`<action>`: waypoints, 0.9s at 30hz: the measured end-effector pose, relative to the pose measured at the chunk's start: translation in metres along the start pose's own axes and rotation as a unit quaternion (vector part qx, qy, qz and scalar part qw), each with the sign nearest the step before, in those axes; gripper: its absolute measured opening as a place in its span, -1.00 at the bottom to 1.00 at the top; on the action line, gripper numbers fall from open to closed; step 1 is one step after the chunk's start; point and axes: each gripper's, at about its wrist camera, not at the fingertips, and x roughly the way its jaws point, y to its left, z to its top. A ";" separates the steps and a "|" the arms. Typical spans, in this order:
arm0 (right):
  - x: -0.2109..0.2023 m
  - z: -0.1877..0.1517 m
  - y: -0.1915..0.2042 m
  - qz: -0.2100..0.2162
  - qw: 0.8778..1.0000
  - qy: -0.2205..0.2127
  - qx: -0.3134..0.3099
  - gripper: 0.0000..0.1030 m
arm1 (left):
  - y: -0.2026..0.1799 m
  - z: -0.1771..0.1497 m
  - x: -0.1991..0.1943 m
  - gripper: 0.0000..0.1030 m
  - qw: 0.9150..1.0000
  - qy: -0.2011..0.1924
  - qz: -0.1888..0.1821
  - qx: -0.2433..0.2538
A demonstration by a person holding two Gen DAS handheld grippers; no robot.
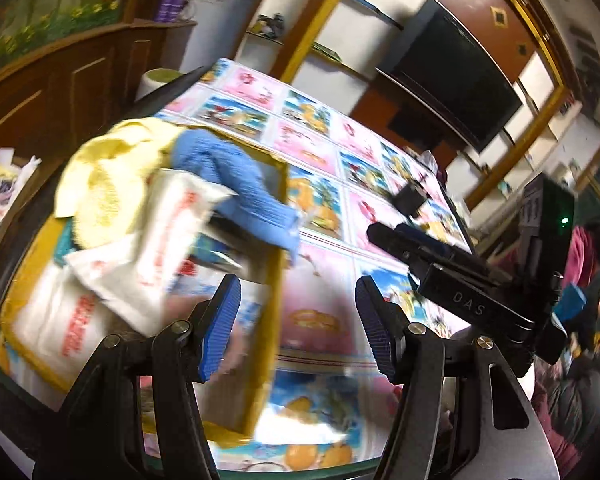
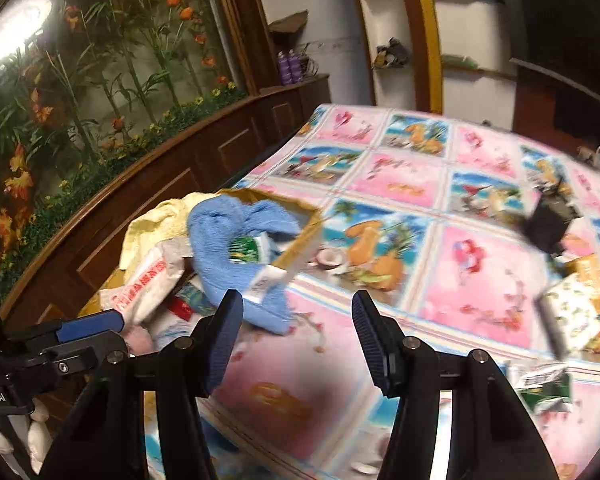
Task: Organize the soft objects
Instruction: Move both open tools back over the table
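A yellow cardboard box (image 1: 274, 280) on the table holds a blue towel (image 1: 236, 184), a yellow cloth (image 1: 104, 176) and white packets with red print (image 1: 160, 248). The box (image 2: 300, 236), blue towel (image 2: 220, 236), yellow cloth (image 2: 156, 216) and a white packet (image 2: 152, 276) also show in the right wrist view. My left gripper (image 1: 298, 326) is open and empty, just in front of the box. My right gripper (image 2: 296, 340) is open and empty, above the tablecloth to the right of the box. The right gripper also shows in the left wrist view (image 1: 404, 236).
The table has a pink and blue picture cloth (image 2: 480, 260). More packets (image 2: 572, 312) and a green and white packet (image 2: 544, 388) lie at its right. A small black object (image 2: 548, 224) stands further back. A wooden cabinet (image 2: 148, 184) runs along the left.
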 end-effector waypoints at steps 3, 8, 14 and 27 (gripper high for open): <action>-0.018 -0.005 -0.007 -0.039 0.998 -0.044 -0.020 0.16 | -0.019 -0.003 0.007 0.17 1.000 0.004 -0.001 0.022; -0.018 -0.011 -0.033 -0.022 0.999 -0.048 -0.005 0.45 | -0.046 -0.007 0.021 0.17 0.999 0.020 0.000 0.047; -0.017 -0.018 -0.064 -0.022 0.999 -0.033 0.031 0.45 | -0.070 -0.011 0.043 0.17 0.997 0.045 0.001 0.068; -0.014 -0.031 -0.112 -0.051 0.995 -0.044 0.070 0.45 | -0.104 -0.024 0.093 0.16 0.990 0.096 0.003 0.107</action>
